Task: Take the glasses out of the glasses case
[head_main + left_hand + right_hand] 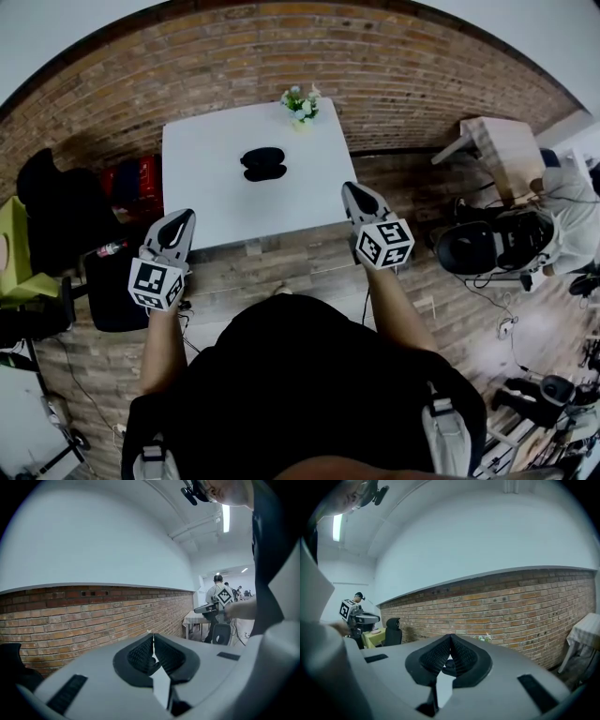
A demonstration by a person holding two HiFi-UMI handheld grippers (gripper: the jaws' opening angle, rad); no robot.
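Observation:
A black glasses case (263, 163) lies near the middle of the white table (206, 202). No glasses show outside it. My left gripper (177, 222) hangs at the table's front left corner, well short of the case, with its jaws shut and nothing held. My right gripper (355, 194) hovers at the front right edge, also shut and empty. In the left gripper view the shut left gripper (153, 637) points at the brick wall. The right gripper (450, 638) is likewise pressed shut, and a dark shape, probably the case (449, 665), peeks through the gap below the fingertips.
A small pot of flowers (300, 103) stands at the table's far edge, also visible as flowers (486, 638). A black chair (56, 202) and red items (136, 178) are to the left. A person (562, 220) works by another table (506, 150) to the right. Cables lie on the wooden floor.

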